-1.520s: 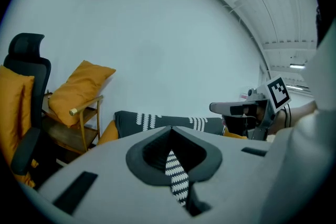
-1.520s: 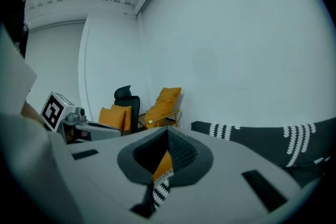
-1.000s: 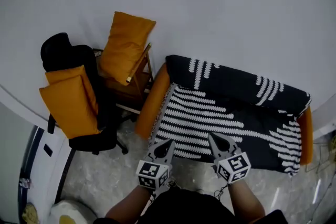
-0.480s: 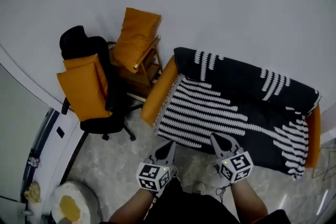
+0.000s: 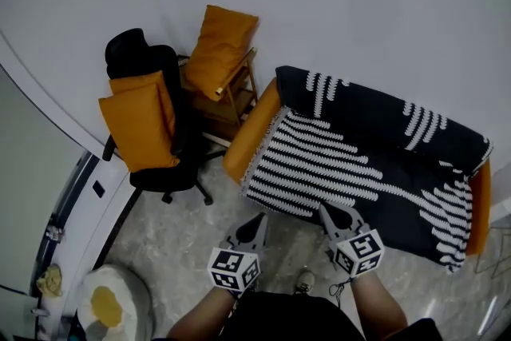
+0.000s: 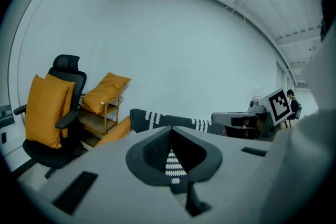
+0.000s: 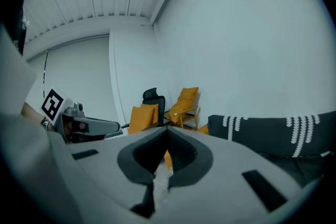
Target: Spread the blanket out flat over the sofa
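Plain white wall [image 5: 359, 4], pale marbled floor [image 5: 177, 247]; a black office chair [image 5: 132, 57] and wooden rack [image 5: 236, 97] carry orange cushions [image 5: 225, 45]

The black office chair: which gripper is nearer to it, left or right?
Left. The left gripper is over the floor, right of the chair in the head view; the right gripper is farther right, by the front edge of the blanket.

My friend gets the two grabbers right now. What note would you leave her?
Left gripper: shut, empty, held short of the sofa.
Right gripper: shut, empty, beside the left one.
Blanket: draped over the sofa's back and seat; only the orange ends show.
Done: the spreading, as far as the head view shows.
Left: maybe smooth the right-hand end, which looks slightly bunched.
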`<state>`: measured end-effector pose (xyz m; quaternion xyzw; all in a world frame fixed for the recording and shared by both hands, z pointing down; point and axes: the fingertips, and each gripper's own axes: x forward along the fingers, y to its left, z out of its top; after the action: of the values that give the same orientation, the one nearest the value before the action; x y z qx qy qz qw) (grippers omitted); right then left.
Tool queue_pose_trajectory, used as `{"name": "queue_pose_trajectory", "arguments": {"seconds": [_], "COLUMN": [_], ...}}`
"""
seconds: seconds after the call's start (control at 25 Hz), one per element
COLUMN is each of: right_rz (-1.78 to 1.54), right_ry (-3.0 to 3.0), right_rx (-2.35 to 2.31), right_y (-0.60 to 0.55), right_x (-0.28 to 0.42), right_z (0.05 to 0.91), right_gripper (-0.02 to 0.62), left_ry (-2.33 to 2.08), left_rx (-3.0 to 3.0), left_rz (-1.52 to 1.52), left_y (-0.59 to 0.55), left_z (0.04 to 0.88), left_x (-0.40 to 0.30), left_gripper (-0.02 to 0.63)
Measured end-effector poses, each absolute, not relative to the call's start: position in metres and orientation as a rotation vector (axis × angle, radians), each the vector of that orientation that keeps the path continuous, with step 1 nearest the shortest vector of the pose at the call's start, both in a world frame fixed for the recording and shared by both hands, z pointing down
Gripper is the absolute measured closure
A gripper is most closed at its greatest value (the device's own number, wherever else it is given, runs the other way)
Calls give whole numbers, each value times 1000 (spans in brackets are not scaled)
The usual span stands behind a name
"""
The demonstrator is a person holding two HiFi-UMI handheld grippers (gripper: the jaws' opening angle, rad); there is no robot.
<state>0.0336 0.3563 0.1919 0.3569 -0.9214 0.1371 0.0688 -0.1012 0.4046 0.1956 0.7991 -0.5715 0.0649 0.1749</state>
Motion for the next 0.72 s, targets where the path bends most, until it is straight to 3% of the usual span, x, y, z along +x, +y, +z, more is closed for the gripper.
{"name": "queue_pose_trajectory", "arguments": {"seconds": [0.72], "right_rz": [375], "right_ry": [-2634], "right_rx": [1337], "right_y": [402], "right_x": [-12], "right_z": [185], "right_gripper": [592], "left_ry": [-1378], "left_rx": [2418], "left_rz": [152], "left_y": [422], "left_z": [198], "left_x": [-148], "left_gripper": [601]}}
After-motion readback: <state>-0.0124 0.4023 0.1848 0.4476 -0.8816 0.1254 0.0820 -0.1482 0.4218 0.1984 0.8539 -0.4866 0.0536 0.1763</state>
